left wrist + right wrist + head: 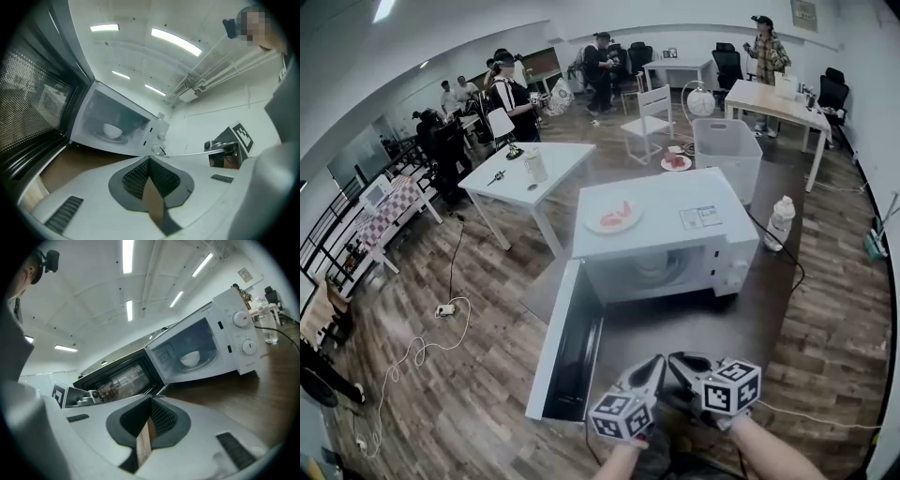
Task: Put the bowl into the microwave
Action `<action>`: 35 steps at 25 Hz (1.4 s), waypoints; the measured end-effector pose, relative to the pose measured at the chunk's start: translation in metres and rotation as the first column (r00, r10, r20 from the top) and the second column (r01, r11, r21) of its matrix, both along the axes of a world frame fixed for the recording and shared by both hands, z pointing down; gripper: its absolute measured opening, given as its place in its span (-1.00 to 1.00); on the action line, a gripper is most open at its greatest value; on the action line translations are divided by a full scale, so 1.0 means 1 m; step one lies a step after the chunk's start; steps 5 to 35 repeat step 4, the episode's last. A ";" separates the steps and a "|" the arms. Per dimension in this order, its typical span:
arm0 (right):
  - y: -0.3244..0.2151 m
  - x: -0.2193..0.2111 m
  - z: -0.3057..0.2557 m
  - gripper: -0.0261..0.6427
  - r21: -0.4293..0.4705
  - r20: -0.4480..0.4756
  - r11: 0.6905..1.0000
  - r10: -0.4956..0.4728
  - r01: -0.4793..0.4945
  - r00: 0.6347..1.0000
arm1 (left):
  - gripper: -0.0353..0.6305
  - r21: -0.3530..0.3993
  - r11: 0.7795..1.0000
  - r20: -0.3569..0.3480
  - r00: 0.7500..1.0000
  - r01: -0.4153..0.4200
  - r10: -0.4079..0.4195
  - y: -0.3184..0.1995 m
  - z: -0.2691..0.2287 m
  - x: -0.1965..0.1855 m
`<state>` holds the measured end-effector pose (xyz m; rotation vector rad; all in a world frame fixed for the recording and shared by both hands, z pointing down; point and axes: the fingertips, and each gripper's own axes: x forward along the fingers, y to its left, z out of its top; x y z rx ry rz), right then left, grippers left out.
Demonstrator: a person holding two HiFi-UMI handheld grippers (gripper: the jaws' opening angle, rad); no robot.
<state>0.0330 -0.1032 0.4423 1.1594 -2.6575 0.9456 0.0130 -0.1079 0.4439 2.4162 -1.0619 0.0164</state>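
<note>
Facing the microwave (675,216) with the bowl (190,359) already inside ahead, the left gripper (150,159) and right gripper (151,399) are pressed together, empty; swinging its open door (567,347) shut seems next.

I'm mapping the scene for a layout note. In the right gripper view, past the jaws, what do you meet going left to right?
microwave door → bowl → knobs → bottle
</note>
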 end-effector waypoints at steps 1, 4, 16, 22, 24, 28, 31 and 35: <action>0.004 0.000 -0.001 -0.92 0.001 -0.006 1.000 0.005 -0.005 1.000 | -0.88 -0.002 1.000 -0.005 1.000 -0.003 0.003 0.005 -0.002 -0.002; 0.020 0.000 -0.006 -0.92 -0.003 -0.017 1.000 0.023 -0.023 1.000 | -0.88 -0.013 1.000 -0.025 1.000 -0.013 0.013 0.022 -0.009 -0.005; 0.020 0.000 -0.006 -0.92 -0.003 -0.017 1.000 0.023 -0.023 1.000 | -0.88 -0.013 1.000 -0.025 1.000 -0.013 0.013 0.022 -0.009 -0.005; 0.020 0.000 -0.006 -0.92 -0.003 -0.017 1.000 0.023 -0.023 1.000 | -0.88 -0.013 1.000 -0.025 1.000 -0.013 0.013 0.022 -0.009 -0.005; 0.020 0.000 -0.006 -0.92 -0.003 -0.017 1.000 0.023 -0.023 1.000 | -0.88 -0.013 1.000 -0.025 1.000 -0.013 0.013 0.022 -0.009 -0.005; 0.020 0.000 -0.006 -0.92 -0.003 -0.017 1.000 0.023 -0.023 1.000 | -0.88 -0.013 1.000 -0.025 1.000 -0.013 0.013 0.022 -0.009 -0.005; 0.020 0.000 -0.006 -0.92 -0.003 -0.017 1.000 0.023 -0.023 1.000 | -0.88 -0.013 1.000 -0.025 1.000 -0.013 0.013 0.022 -0.009 -0.005; 0.020 0.000 -0.006 -0.92 -0.003 -0.017 1.000 0.023 -0.023 1.000 | -0.88 -0.013 1.000 -0.025 1.000 -0.013 0.013 0.022 -0.009 -0.005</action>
